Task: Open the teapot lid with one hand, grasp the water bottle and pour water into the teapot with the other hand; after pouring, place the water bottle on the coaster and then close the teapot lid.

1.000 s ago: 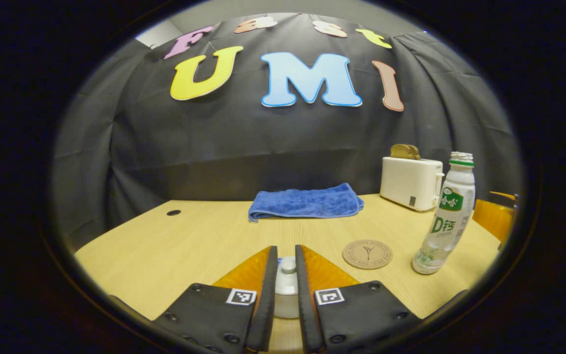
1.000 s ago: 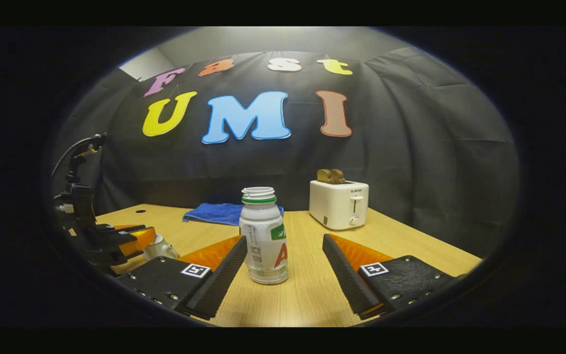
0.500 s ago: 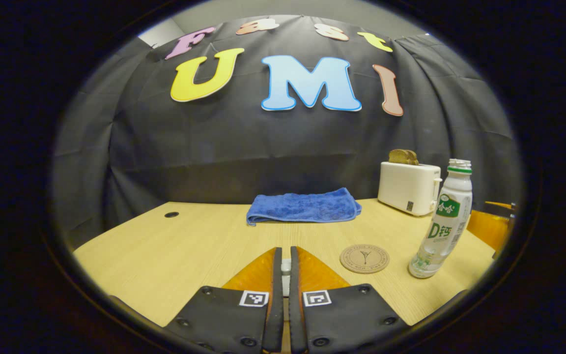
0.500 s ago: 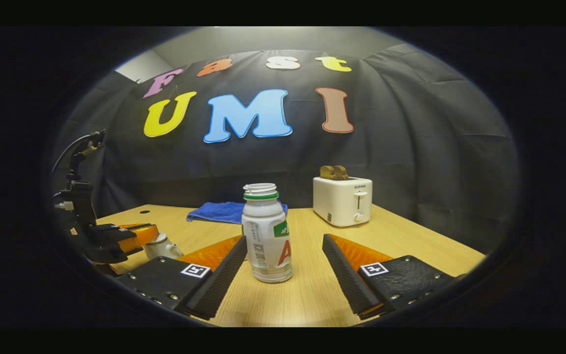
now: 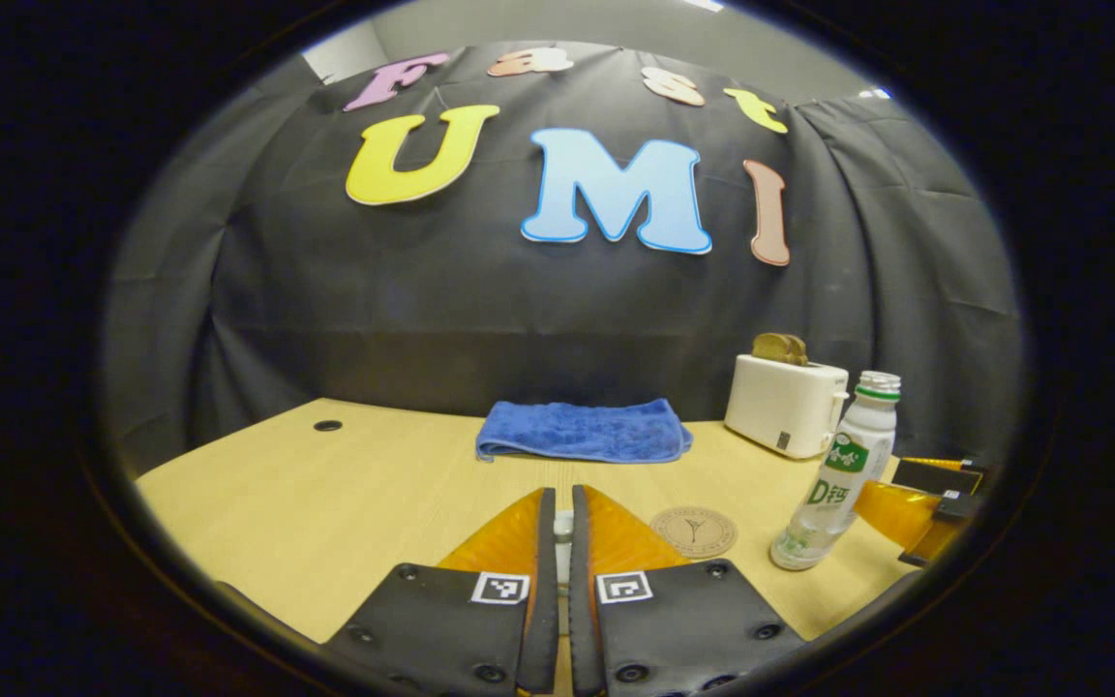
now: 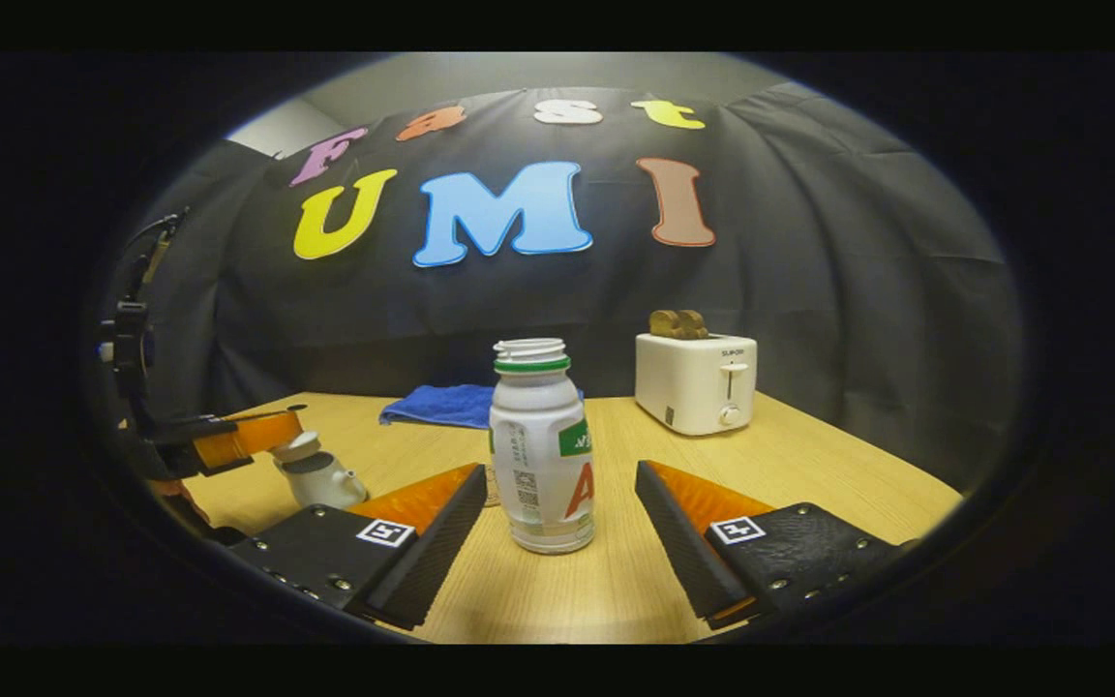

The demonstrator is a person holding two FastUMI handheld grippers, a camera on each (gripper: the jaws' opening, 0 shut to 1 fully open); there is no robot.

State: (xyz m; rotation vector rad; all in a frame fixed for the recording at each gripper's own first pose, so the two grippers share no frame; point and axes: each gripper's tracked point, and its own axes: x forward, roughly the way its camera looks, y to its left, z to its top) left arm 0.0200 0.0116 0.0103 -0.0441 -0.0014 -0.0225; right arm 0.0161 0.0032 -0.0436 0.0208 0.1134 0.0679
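Left gripper (image 5: pixel 558 528) pinches the teapot lid (image 6: pixel 296 447), lifted off the teapot (image 6: pixel 322 478). Right gripper (image 6: pixel 557 503) wide apart around the water bottle (image 6: pixel 542 445), not touching; bare table (image 6: pixel 809 465) right.

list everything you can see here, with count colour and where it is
water bottle: 1, white with green neck ring, uncapped, upright on the table between the right gripper's fingers
teapot: 1, white, table's left side
teapot lid: 1, white, lifted just above the teapot
coaster: 1, tan, round, left of the bottle
towel: 1, blue, folded, at the back
toaster: 1, white, bread in its slots, back right
table: 1, light wood
left gripper: shut on the teapot lid
right gripper: open
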